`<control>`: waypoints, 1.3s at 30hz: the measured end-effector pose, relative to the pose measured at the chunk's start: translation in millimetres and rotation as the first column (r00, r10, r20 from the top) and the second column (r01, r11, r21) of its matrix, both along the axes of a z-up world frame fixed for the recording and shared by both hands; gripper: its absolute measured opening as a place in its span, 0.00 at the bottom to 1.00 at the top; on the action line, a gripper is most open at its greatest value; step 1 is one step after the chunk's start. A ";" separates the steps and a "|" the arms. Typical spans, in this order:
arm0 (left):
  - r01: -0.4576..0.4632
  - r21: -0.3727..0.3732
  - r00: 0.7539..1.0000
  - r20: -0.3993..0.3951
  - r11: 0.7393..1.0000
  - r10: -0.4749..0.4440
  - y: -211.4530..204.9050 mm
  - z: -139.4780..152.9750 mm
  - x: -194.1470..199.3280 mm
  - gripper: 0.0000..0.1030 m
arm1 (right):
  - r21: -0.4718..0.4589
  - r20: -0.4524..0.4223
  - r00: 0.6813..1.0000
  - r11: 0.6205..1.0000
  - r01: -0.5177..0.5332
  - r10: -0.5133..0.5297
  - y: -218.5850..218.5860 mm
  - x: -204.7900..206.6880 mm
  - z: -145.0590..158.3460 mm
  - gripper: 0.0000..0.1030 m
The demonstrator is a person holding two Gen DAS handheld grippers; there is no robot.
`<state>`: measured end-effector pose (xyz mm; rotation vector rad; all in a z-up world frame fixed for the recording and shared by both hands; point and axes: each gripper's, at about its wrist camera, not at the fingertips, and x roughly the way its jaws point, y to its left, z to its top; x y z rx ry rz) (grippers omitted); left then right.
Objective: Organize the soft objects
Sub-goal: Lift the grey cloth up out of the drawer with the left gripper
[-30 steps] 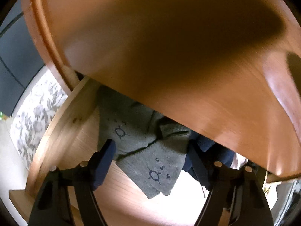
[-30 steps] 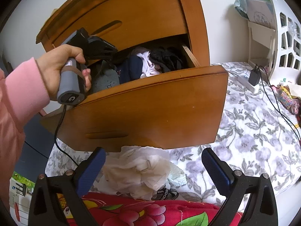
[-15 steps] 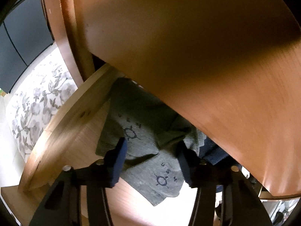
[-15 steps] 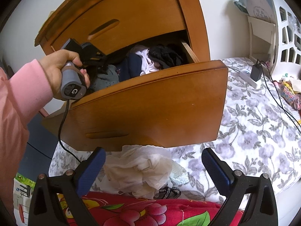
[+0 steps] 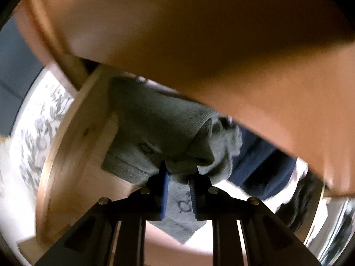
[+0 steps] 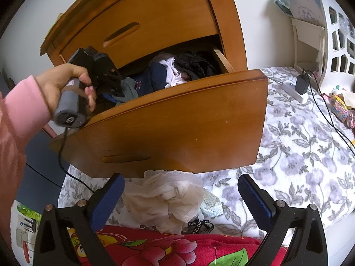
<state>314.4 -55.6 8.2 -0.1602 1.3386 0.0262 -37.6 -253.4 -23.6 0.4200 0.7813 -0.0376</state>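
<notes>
Below the wooden dresser (image 6: 155,22), on the flowered bedspread (image 6: 299,155), your open drawer (image 6: 177,122) juts out with clothes heaped inside. Beneath its front lies a crumpled white garment (image 6: 164,197) against a red floral blanket (image 6: 166,248). Your right gripper (image 6: 180,196) hangs above that garment, jaws spread wide with nothing between them. Your left hand (image 6: 66,84) drives the left gripper (image 5: 178,173) steeply into the drawer's left end, its jaws closing on a fold of the grey sock (image 5: 155,133), beside a navy garment (image 5: 261,166).
</notes>
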 end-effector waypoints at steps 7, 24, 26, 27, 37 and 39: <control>0.098 0.045 0.995 -0.040 0.994 -0.097 -10.1 -8.1 4.5 0.16 | -0.003 0.001 1.000 1.000 0.003 -0.003 0.7 -0.5 0.6 1.00; 0.247 0.055 0.969 -0.032 0.967 -0.246 -32.8 11.6 -23.4 0.12 | -0.009 -0.002 1.000 1.000 0.014 -0.014 0.9 -1.6 1.6 1.00; 0.261 0.050 0.965 -0.022 0.964 -0.260 -31.1 13.5 -26.9 0.12 | -0.015 -0.003 1.000 1.000 0.016 -0.016 1.7 -1.9 1.8 1.00; 0.266 0.050 0.964 -0.010 0.963 -0.265 -29.7 15.3 -28.7 0.12 | -0.019 -0.003 1.000 1.000 0.017 -0.017 2.2 -2.0 1.9 1.00; 0.278 0.045 0.949 0.142 0.960 -0.281 -7.5 38.6 -57.0 0.11 | -0.051 -0.010 0.999 0.998 0.030 -0.030 5.2 -2.4 3.2 1.00; 0.266 0.045 0.946 0.178 0.963 -0.270 -1.9 44.3 -60.8 0.11 | -0.055 -0.012 0.999 0.998 0.031 -0.031 5.8 -2.5 3.2 1.00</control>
